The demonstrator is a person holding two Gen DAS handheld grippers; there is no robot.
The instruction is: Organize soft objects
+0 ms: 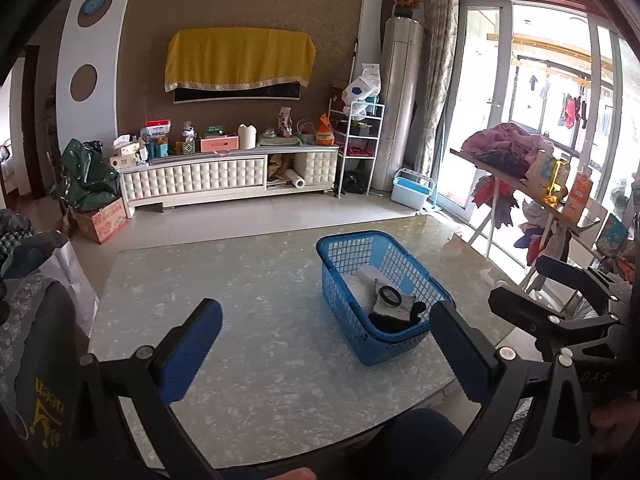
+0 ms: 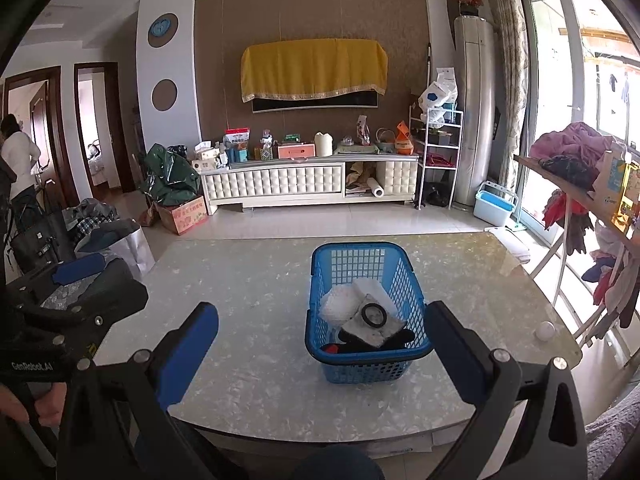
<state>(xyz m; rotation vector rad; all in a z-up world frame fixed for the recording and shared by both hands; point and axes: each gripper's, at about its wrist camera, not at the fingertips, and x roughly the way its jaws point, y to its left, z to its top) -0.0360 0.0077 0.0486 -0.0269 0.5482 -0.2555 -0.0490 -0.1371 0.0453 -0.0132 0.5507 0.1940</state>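
Now | left gripper (image 1: 326, 344) fingers wide apart, empty | right gripper (image 2: 322, 350) likewise | soft items in basket (image 2: 362, 256)

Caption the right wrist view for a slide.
Open right gripper faces a blue basket of soft items on the marble table.

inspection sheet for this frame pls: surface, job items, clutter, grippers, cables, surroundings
Surface: marbled table, mostly bare.
Job's things: blue basket on the table, holding white foam netting, a grey-white cloth with a black ring on it, and dark soft items underneath.
Clutter: small white round object near the table's right edge.
Grippers: left gripper open, empty; right gripper open, empty.
Cables: nothing seen.
Surroundings: TV cabinet, laundry rack, person in the doorway.
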